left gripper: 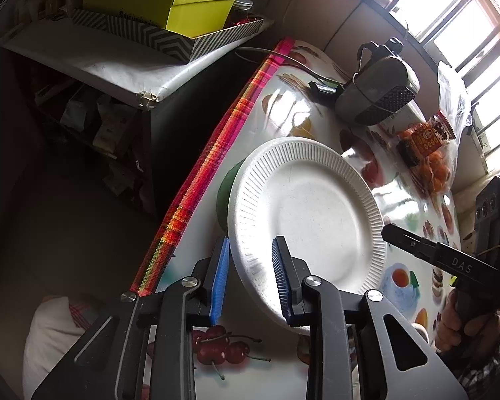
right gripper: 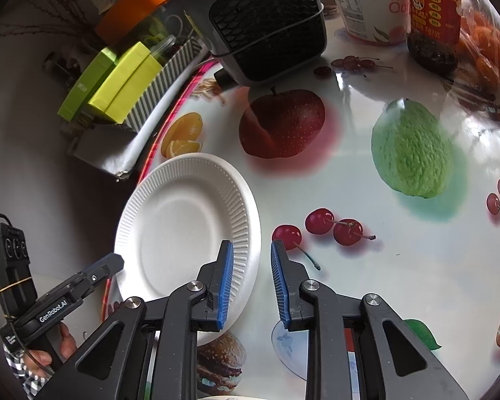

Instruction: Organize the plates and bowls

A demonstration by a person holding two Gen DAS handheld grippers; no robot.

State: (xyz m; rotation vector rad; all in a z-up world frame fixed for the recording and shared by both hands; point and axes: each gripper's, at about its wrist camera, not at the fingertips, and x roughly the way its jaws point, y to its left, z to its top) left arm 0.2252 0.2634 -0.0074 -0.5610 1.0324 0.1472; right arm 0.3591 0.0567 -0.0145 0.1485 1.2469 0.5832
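- My left claw (left gripper: 250, 276) stands part-open astride the near-left rim of the white paper plate (left gripper: 303, 220): one blue pad outside the rim, the other over the plate's floor, and neither visibly pressing, so I would not call it held.
- My right claw (right gripper: 251, 280) is likewise part-open at the opposite rim, lower centre of its view. Its left pad sits over the ribbed edge, its right pad over bare counter (right gripper: 366, 166). Nothing is gripped that I can see.
- The plate lies flat on the counter close to its striped edge band (left gripper: 196, 180), lower centre in the left view.
- Handling, as I judge it: very light, thin and bendy (it looks like pressed paper or foam). A hard pinch would crease the fluted rim, and a one-sided lift would let it sag. The rim is the only sensible hold, and opposite edges together seem best. The glossy counter may let it slide.
- The plate is empty. No bowl shows in either view.
- Further out, upper right of the right view: a lidded white tub (right gripper: 366, 3) (contents hidden), a jar of dark chilli sauce (right gripper: 433, 16), mostly full, and a clear bag of oranges (right gripper: 483, 50).
- A dark fan heater (right gripper: 266, 23) stands behind the plate, well apart.
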